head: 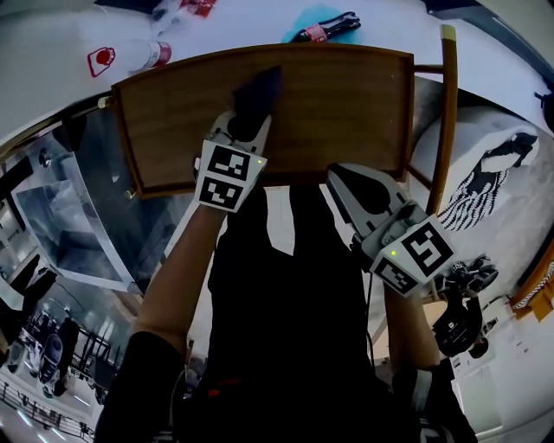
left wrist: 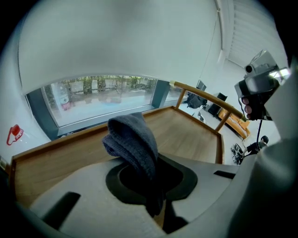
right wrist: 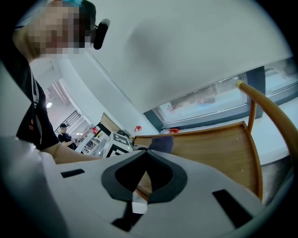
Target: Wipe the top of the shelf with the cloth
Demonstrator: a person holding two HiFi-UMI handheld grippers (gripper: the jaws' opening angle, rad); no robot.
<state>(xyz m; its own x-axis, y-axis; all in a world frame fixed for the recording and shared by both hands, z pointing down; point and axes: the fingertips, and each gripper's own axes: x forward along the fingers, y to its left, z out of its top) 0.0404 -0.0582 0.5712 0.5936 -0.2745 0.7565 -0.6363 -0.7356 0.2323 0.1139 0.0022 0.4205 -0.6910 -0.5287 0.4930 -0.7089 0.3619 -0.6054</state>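
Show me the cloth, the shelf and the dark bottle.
cloth (left wrist: 132, 139), left gripper view, folded middle.
shelf (head: 346, 104), head view, bare wood top.
dark bottle (head: 333, 26), head view, its body.

The cloth has its near end hidden inside the left gripper, and whether it presses on the shelf cannot be told. The shelf's near edge disappears under the right gripper and the person's dark clothing. Beyond the far edge, a red object, perhaps packaging, is cut off by the picture's top.
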